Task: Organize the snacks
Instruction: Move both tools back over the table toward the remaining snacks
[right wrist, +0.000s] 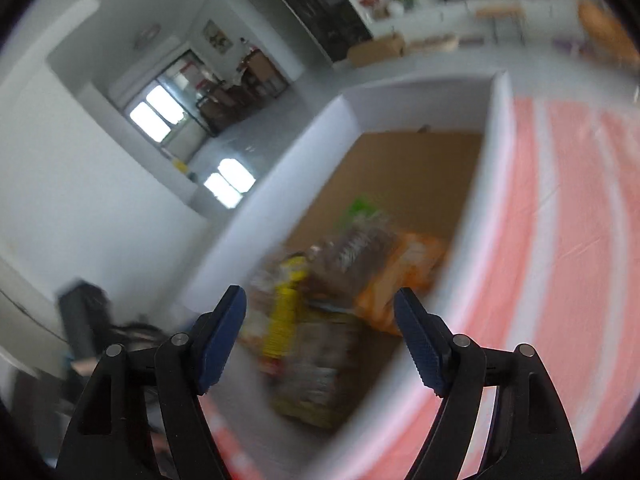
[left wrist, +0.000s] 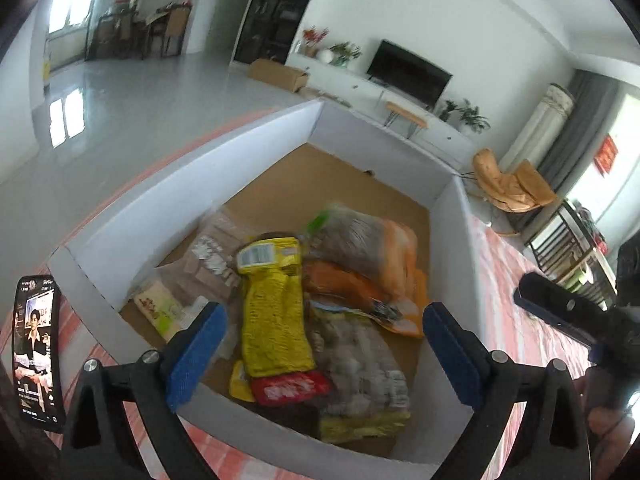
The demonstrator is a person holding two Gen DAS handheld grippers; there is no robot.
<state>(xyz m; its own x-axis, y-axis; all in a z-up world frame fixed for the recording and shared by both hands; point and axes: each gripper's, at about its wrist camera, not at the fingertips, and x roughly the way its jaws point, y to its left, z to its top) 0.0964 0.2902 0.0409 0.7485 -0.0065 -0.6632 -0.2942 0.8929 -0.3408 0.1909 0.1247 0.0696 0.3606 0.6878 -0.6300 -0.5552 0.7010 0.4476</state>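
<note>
A white cardboard box (left wrist: 188, 184) with a brown floor holds several snack packs at its near end: a long yellow pack (left wrist: 274, 320), an orange pack (left wrist: 384, 252), a red pack (left wrist: 292, 390) and a grey-clear bag (left wrist: 364, 364). My left gripper (left wrist: 322, 344) is open and empty, hovering above the near end of the box over the snacks. My right gripper (right wrist: 320, 336) is open and empty, above the same box (right wrist: 280, 196); its view is blurred, and the snack pile (right wrist: 320, 312) shows between its fingers. The right gripper also shows in the left wrist view (left wrist: 560, 312).
The box stands on a table with a pink and white striped cloth (right wrist: 560, 240). A phone (left wrist: 36, 352) showing a video stands at the left of the box. The far half of the box floor (left wrist: 320, 184) is bare cardboard. A living room lies behind.
</note>
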